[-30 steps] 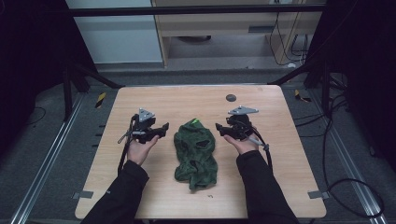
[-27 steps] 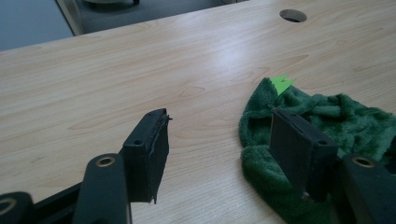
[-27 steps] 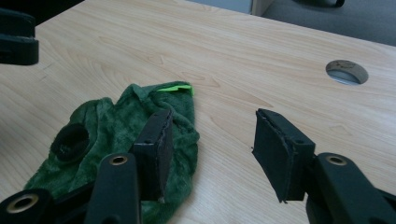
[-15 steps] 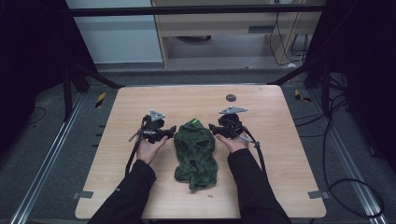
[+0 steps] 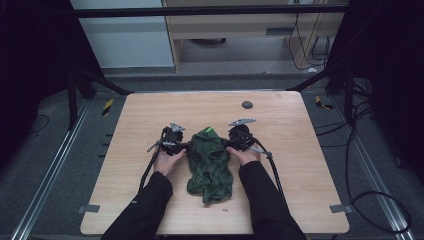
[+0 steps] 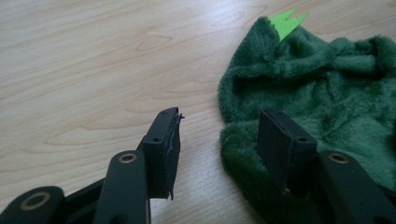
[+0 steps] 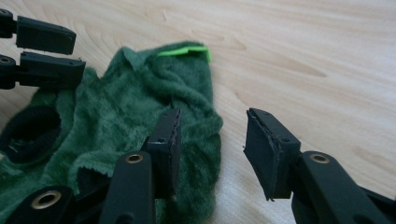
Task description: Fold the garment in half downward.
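Green plush garment [image 5: 210,162], fuzzy, with a bright lime tab [image 5: 209,131], is spread on the wooden table [image 5: 300,150] between the left gripper [image 5: 186,146] and right gripper [image 5: 227,145]. Both have just been closing; each straddles an edge, unclamped.

no text, label, brand, number or sign can be read anywhere.
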### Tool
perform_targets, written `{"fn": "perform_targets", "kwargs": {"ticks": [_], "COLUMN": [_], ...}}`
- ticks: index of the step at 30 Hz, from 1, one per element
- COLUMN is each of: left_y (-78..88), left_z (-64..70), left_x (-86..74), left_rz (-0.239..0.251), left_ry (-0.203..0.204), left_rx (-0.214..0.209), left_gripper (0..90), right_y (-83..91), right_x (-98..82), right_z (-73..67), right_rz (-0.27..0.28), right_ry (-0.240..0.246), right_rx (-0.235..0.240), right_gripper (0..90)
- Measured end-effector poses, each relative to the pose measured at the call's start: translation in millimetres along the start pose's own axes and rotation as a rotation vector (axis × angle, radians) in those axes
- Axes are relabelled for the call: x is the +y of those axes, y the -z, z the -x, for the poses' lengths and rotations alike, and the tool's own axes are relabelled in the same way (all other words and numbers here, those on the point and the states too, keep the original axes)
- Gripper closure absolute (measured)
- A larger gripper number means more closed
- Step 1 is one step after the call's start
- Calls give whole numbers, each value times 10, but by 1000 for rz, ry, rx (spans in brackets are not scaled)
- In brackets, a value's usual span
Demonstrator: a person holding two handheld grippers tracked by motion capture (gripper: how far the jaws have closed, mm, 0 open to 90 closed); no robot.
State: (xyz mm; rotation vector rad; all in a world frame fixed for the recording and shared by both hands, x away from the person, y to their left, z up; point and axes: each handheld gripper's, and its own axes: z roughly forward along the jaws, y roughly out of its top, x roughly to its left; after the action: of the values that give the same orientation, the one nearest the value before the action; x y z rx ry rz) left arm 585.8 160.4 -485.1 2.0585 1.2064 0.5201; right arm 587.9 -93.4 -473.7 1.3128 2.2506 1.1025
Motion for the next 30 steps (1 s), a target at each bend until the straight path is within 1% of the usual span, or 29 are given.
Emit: {"fn": "perform_targets", "kwargs": {"ticks": [2,3,4,5,7,8,9,10,12,13,15,16,17,18,19,22,24,27,28,30], "left_y": [-9,-30,-30,-46,-53,-59,-62,-71,-79,-87,-93,-103,-103,-102,-102,-105,-105,-106,-105,-93], "left_z": [-1,4,4,11,17,25,29,40,50,62,72,92,92,99,108,122,127,130,131,135], "left_x": [-4,-11,-11,-21,-25,-29,-30,-35,-37,-37,-36,-37,-37,-36,-34,-29,-29,-24,-22,-14], "left_rz": [-8,-13,-13,-20,-23,-23,-22,-31,-31,-32,-34,-31,-31,-34,-37,-39,-39,-35,-34,-31], "left_ry": [0,10,10,13,16,15,10,6,11,12,8,21,21,17,17,20,22,35,36,23], "left_rx": [-4,-11,-11,-15,-17,-18,-15,-18,-21,-22,-21,-23,-23,-23,-21,-18,-16,-21,-20,-16], "left_gripper": [498,522,528,543,553,582,582,605,633,633,677,691,704,704,724,753,767,813,827,833], "right_y": [-16,-67,-67,-107,-119,-150,-150,-163,-172,-178,-194,-193,-193,-193,-196,-201,-201,-200,-195,-189], "right_x": [-8,-31,-31,-52,-59,-76,-76,-90,-100,-111,-138,-138,-138,-137,-137,-139,-139,-133,-125,-120], "right_z": [-1,0,0,-2,-4,-7,-7,-7,-4,-7,-8,-9,-9,-15,-31,-54,-63,-69,-63,-63], "right_rz": [-6,-22,-22,-38,-43,-54,-54,-60,-59,-67,-66,-68,-68,-70,-72,-74,-75,-77,-71,-69], "right_ry": [-2,-7,-7,-8,-7,-6,-6,-8,-8,-17,-11,-10,-10,-10,-5,-1,-5,-10,-4,-2], "right_rx": [1,3,3,13,15,17,17,17,18,21,29,33,33,34,34,34,33,34,33,32], "right_gripper": [562,578,578,596,602,612,612,623,632,638,670,685,685,699,739,792,805,828,838,842]}}
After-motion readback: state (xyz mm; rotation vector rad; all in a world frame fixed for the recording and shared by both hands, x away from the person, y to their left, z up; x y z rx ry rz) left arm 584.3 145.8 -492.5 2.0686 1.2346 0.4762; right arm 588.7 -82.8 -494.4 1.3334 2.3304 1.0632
